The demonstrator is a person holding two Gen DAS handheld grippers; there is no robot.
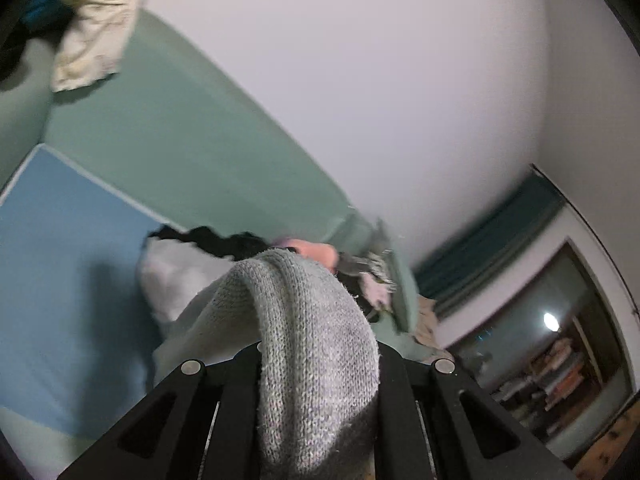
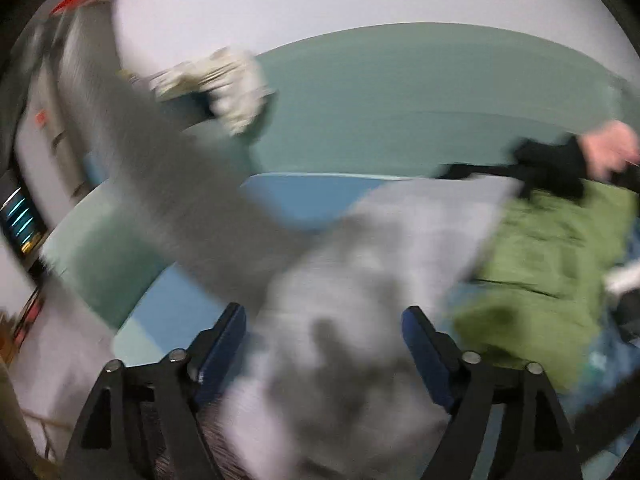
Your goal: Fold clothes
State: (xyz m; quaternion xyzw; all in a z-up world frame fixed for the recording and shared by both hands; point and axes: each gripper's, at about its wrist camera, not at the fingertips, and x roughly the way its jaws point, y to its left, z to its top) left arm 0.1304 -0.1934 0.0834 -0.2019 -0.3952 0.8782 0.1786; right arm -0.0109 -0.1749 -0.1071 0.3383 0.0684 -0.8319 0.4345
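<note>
Knit of the grey sweater (image 1: 312,344) fills my left gripper (image 1: 318,360), clamped shut on it, its tips buried. My right gripper (image 2: 324,328) gapes wide around blurred grey cloth, grip unclear. Beyond: cream garment (image 1: 92,28), green garment (image 2: 548,264), someone's hand (image 2: 608,148).

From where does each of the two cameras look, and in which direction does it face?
Left wrist: sits on the left hand-held gripper, shut on a grey knit garment; tilted view of the wall, blue mat, a hand.
Right wrist: sits on the open right hand-held gripper, facing down over blurred grey cloth; a hand and green garment at right.
Shared: mat, teal surface, cream cloth.
</note>
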